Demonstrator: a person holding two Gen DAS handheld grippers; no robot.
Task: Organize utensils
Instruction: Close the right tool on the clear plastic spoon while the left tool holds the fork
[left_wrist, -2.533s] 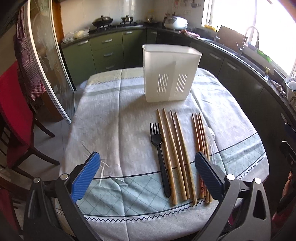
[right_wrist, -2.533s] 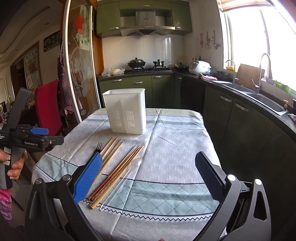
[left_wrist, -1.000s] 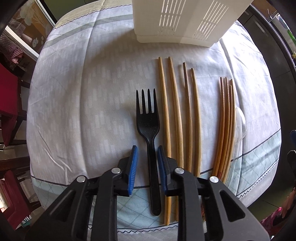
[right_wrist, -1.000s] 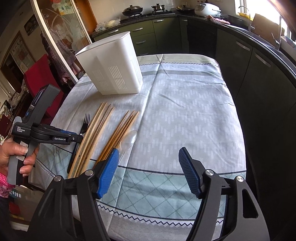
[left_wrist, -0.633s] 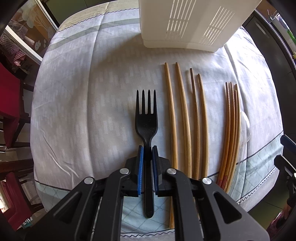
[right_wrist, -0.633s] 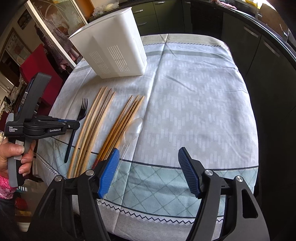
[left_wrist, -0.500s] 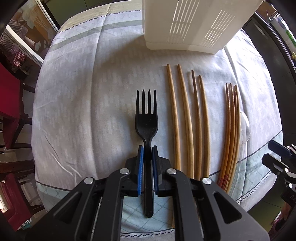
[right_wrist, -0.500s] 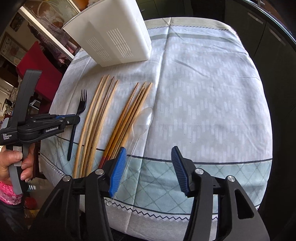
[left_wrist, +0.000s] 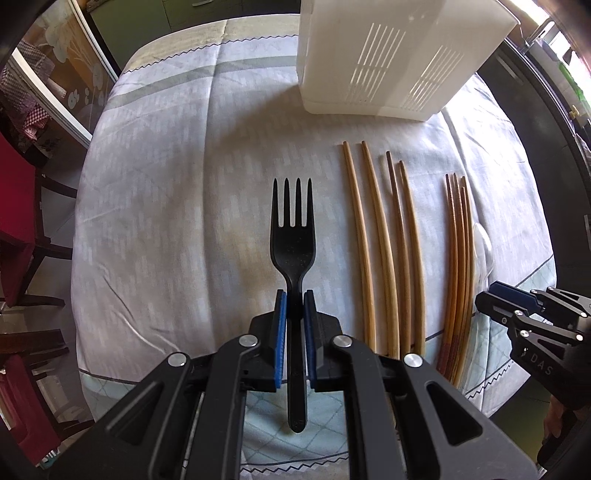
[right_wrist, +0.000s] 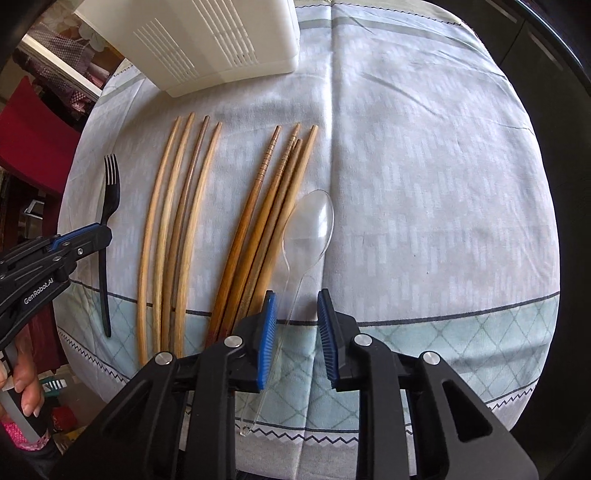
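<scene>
Since half a second ago, right gripper (right_wrist: 294, 325) has narrowed, jaws apart, around clear spoon (right_wrist: 308, 229); left gripper (left_wrist: 294, 325) clamps black fork (left_wrist: 294, 236); white holder (left_wrist: 391, 55) ahead awaits everything.

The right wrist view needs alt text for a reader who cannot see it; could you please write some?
The open right gripper straddles the handle of a clear plastic spoon lying on a tablecloth. To its left lie two sets of chopsticks and a black fork clamped by the left gripper, with a white utensil holder behind.
</scene>
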